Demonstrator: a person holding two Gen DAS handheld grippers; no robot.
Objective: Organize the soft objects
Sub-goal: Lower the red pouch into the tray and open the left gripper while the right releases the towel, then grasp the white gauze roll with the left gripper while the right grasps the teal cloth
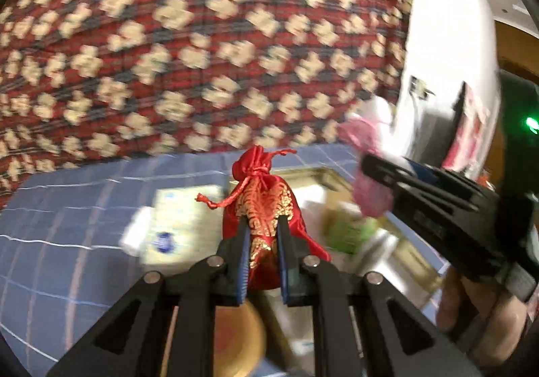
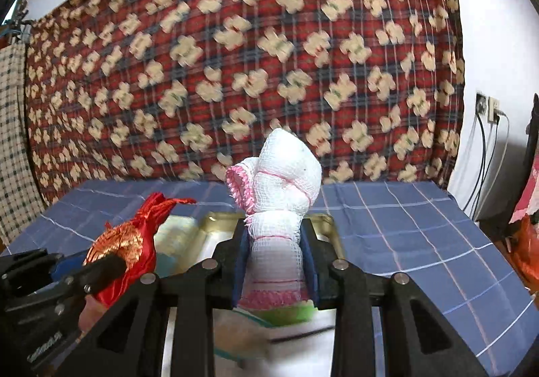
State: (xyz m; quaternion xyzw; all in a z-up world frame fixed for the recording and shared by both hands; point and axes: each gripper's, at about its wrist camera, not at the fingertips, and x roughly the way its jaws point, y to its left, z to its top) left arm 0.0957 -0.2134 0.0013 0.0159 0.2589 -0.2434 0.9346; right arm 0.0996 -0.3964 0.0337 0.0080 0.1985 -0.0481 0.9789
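Red pouch (image 1: 266, 208): satin, gold brocade front, neck drawn shut with a red cord that trails to the left; held upright above the table (image 1: 67, 225), pinched low on its body by the left gripper (image 1: 263, 235), whose fingers (image 1: 243, 242) press into the cloth from both sides. Gauze roll (image 2: 283, 202): white open-weave mesh with pink stitched bands and a pink edge, folded over at the top; held upright above a gold-rimmed tray (image 2: 328, 225), clamped about its middle by the right gripper (image 2: 277, 245). Both grippers side by side, near but apart, pointing toward a red patterned hanging (image 2: 235, 57). Table covered in blue checked cloth, bare to the right of the tray up to its edge. A hand (image 1: 485, 309) grips the right gripper's handle.
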